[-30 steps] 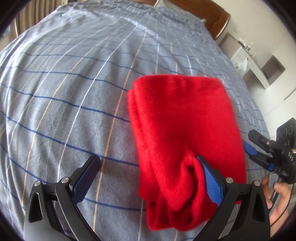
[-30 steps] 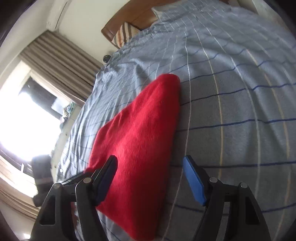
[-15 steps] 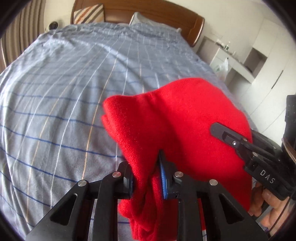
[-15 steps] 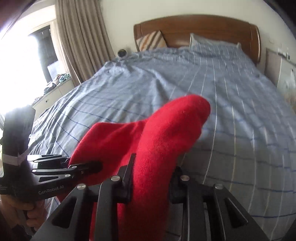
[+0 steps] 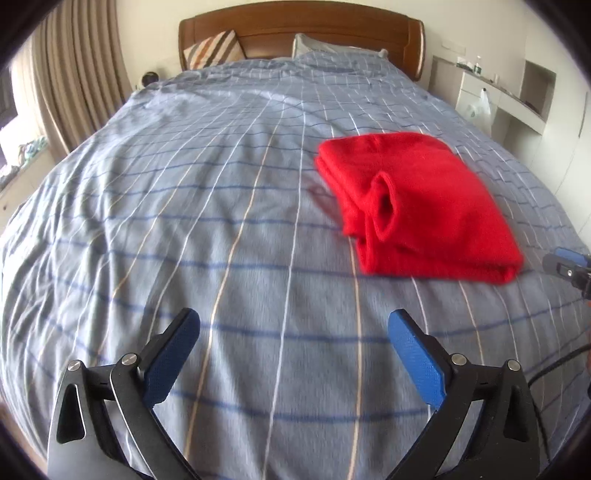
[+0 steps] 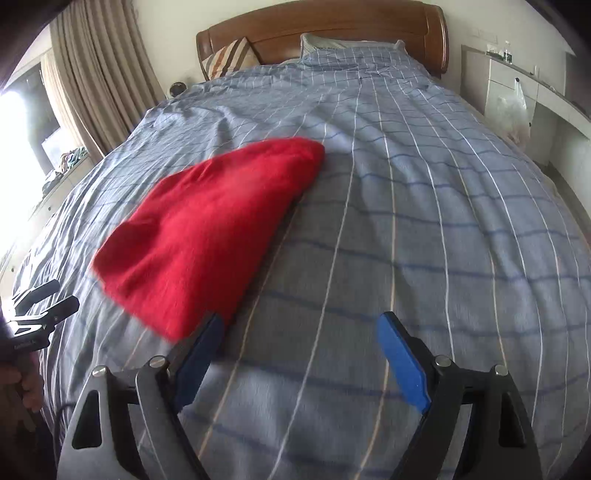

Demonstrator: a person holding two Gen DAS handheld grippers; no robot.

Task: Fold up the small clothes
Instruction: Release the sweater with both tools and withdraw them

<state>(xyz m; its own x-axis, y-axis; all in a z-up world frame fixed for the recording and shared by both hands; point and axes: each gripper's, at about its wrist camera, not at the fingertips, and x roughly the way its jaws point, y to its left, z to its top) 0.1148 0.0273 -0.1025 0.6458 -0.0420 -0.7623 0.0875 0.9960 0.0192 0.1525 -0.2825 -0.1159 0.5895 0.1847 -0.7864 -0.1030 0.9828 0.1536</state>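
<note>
A folded red garment (image 5: 421,206) lies flat on the blue checked bed cover (image 5: 207,206), with a rolled cuff showing on its left side. In the left wrist view my left gripper (image 5: 293,332) hovers near the bed's front, well short of the garment; its jaws are opening and hold nothing. The right wrist view shows the same red garment (image 6: 214,232) to the left. My right gripper (image 6: 299,332) is just past its near corner, jaws opening wide with only bed cover between them. The right gripper's fingertip (image 5: 565,264) shows at the left view's right edge.
A wooden headboard (image 5: 303,33) with a striped cushion (image 5: 214,50) and a pillow stands at the far end. Beige curtains (image 6: 92,77) and a bright window lie left. A white shelf unit (image 5: 517,92) with a plastic bag lines the right wall.
Both grippers were pinched on the red garment half a second ago. Now both have let go, spread wide and pulled back, and the garment lies folded on the bed.
</note>
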